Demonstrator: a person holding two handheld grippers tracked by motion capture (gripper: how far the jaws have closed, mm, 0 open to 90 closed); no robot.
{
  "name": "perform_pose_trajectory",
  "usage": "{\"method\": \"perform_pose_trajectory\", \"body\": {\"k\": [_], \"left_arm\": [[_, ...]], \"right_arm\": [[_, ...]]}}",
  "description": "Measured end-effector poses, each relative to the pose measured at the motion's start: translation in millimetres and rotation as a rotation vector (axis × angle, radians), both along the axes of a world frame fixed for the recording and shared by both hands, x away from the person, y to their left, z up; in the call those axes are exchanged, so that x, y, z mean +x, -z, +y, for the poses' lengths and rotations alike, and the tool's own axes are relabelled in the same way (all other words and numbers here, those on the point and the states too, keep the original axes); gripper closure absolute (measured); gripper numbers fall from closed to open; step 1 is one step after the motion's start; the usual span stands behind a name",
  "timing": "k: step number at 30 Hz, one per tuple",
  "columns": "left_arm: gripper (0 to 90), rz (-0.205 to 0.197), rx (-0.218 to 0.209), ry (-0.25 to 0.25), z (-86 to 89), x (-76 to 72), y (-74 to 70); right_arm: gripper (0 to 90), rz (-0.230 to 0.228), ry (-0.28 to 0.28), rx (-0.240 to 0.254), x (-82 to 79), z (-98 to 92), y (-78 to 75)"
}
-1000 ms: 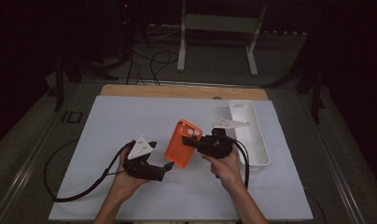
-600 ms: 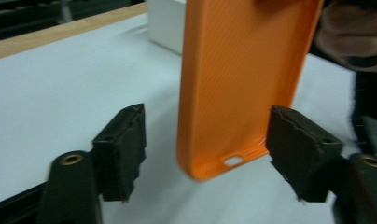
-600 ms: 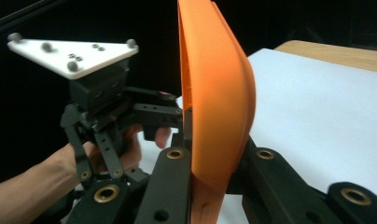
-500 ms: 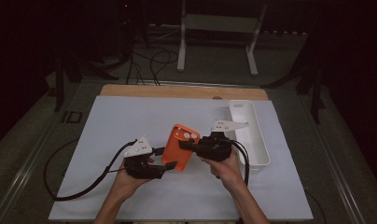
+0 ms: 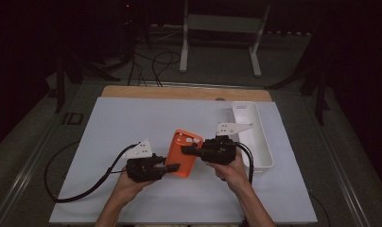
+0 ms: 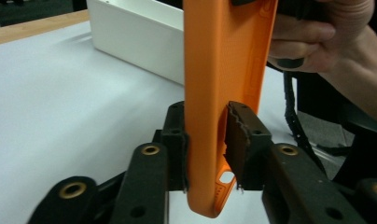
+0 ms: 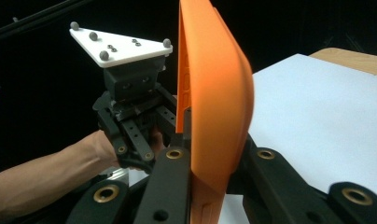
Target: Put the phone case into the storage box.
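Here, one orange phone case [image 5: 183, 152] hung above the white surface [image 5: 132, 123] at the lower middle of the high view, held between the two grippers. Its long axis ran from the lower left up toward the upper right of that frame, with the camera cutout at its upper end and its back facing up. No brand or writing could be read on it. The left gripper [image 5: 169, 169] had just been closing its jaws, and in the left gripper view the pads stood on either side of the case's lower end, one against the wall, the other just at the inner face. The right gripper [image 5: 188, 150] was clenched on the case's edge near the upper end. One white tray [image 5: 261, 142] lay to the right, just beside the right gripper.
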State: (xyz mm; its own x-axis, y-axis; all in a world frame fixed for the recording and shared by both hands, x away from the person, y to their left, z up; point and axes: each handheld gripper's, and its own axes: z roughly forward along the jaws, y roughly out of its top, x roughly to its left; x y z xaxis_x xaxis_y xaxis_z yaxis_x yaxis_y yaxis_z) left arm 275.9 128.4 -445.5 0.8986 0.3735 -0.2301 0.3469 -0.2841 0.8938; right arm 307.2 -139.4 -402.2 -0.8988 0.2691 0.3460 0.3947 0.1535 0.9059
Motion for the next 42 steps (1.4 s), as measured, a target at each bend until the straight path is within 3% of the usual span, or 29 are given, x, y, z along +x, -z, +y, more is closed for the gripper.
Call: {"method": "perform_pose_trajectory", "body": {"k": [8,15,16,18,19,24,28,34,42], "left_arm": [[79.5,0.002,-0.008,0.004,0.0,-0.4,0.5],[79.9,-0.035,0.001,-0.032,-0.7,-2.7,-1.5],[79.9,-0.043,0.007,-0.045,-0.3,-3.3,-2.0],[79.9,-0.045,0.006,-0.05,0.2,-3.2,-2.0],[80.0,-0.051,0.007,-0.063,1.0,-3.5,-2.5],[80.0,-0.066,0.0,-0.099,1.8,-4.4,-4.5],[80.0,-0.081,0.008,-0.137,2.4,-5.0,-5.6],[79.9,-0.088,0.023,-0.177,2.2,-5.1,-5.8],[79.9,-0.107,0.044,-0.246,1.8,-6.2,-6.6]], "right_arm": [[75.0,-0.01,0.014,-0.008,0.8,-1.3,1.0],[64.1,-0.029,0.059,-0.051,-0.8,1.7,1.1],[57.2,-0.031,0.071,-0.06,-1.1,3.1,1.6],[54.6,-0.031,0.076,-0.064,-1.3,3.6,1.8],[47.0,-0.034,0.092,-0.07,-2.1,4.0,1.7],[28.8,-0.035,0.144,-0.101,-4.0,3.4,1.1],[18.6,-0.05,0.19,-0.116,-6.1,1.7,0.5],[13.7,-0.049,0.241,-0.14,-8.4,-0.3,-0.2],[12.2,-0.051,0.282,-0.132,-11.1,-1.8,-2.6]]}}
